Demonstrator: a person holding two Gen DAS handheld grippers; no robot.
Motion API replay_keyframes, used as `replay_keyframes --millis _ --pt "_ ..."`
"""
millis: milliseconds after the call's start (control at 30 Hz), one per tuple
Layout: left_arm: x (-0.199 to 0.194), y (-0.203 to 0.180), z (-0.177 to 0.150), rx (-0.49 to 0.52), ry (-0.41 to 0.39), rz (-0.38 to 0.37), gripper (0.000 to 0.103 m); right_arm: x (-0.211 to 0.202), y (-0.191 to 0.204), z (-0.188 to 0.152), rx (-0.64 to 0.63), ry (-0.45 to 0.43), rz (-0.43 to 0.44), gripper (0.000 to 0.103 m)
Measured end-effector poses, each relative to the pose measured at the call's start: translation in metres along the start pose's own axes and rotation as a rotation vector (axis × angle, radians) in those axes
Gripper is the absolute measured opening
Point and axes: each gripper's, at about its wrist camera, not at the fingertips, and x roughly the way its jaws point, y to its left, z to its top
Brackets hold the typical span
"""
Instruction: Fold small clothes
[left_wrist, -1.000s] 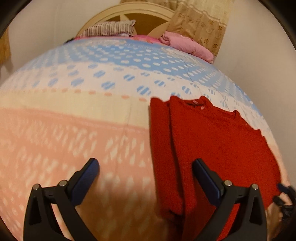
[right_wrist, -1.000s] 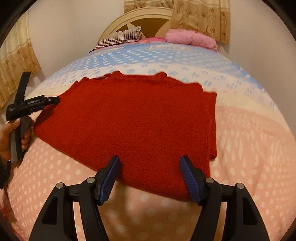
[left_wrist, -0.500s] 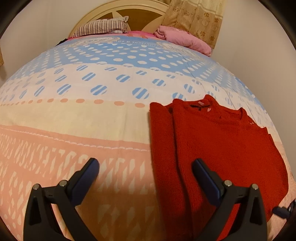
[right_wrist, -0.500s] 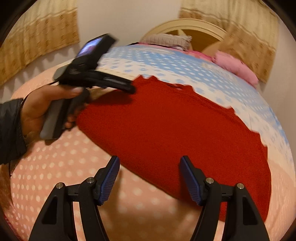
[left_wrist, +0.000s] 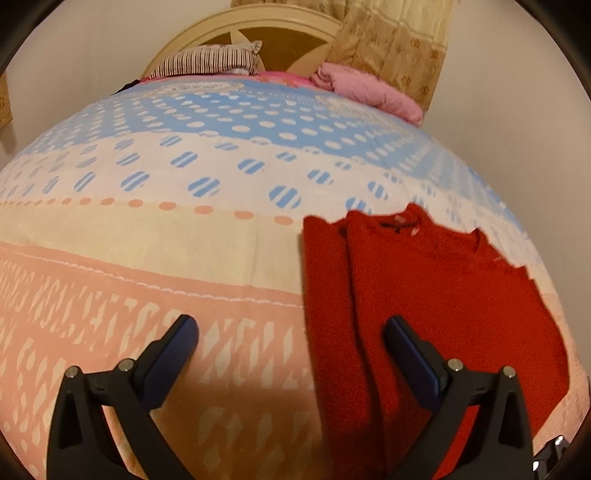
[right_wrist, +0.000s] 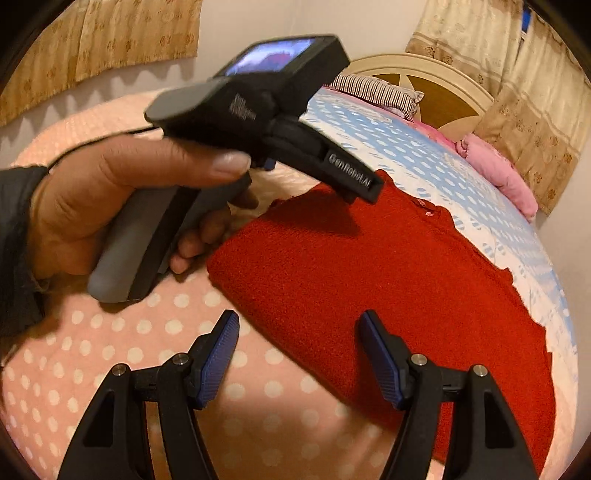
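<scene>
A red knitted sweater (left_wrist: 436, 295) lies flat on the bed with one side folded over itself. It also shows in the right wrist view (right_wrist: 388, 280). My left gripper (left_wrist: 291, 343) is open and empty, above the sweater's left edge. My right gripper (right_wrist: 299, 339) is open and empty, just above the sweater's near edge. The left hand-held gripper body (right_wrist: 258, 122) and the hand holding it fill the upper left of the right wrist view, over the sweater's far corner.
The bed cover (left_wrist: 184, 229) has pink, cream and blue dotted bands. A striped pillow (left_wrist: 214, 61) and a pink blanket (left_wrist: 369, 90) lie by the headboard (left_wrist: 258, 26). Curtains (right_wrist: 103, 40) hang along the walls.
My right gripper has swung left, so the left gripper and hand now loom large in its view. My left gripper has tilted up slightly. The sweater has not moved.
</scene>
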Motion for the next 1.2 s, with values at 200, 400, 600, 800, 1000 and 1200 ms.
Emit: replay_keyframes --millis 200,400,600,800,1000,1200 --pt "0.003 0.004 0.004 -0.024 0.004 -0.075 0.103 0.004 0.006 0.005 -0.022 -0.004 -0.033 0.069" --pt "0.012 -0.012 0.008 0.045 0.036 -0.106 0.103 0.011 0.010 0.007 -0.034 -0.007 -0.062 0.068" --pt "0.019 -0.010 0.010 0.030 0.060 -0.132 0.091 0.012 0.016 0.009 -0.051 -0.016 -0.089 0.068" --pt "0.019 -0.010 0.011 0.018 0.060 -0.162 0.039 0.012 0.019 0.010 -0.079 -0.024 -0.110 0.065" --pt "0.015 -0.017 0.013 0.010 0.065 -0.179 0.017 0.004 0.015 0.011 -0.057 -0.043 -0.054 0.020" --pt "0.005 -0.016 0.021 -0.061 0.048 -0.234 0.016 -0.017 -0.007 0.007 0.046 -0.104 0.022 0.011"
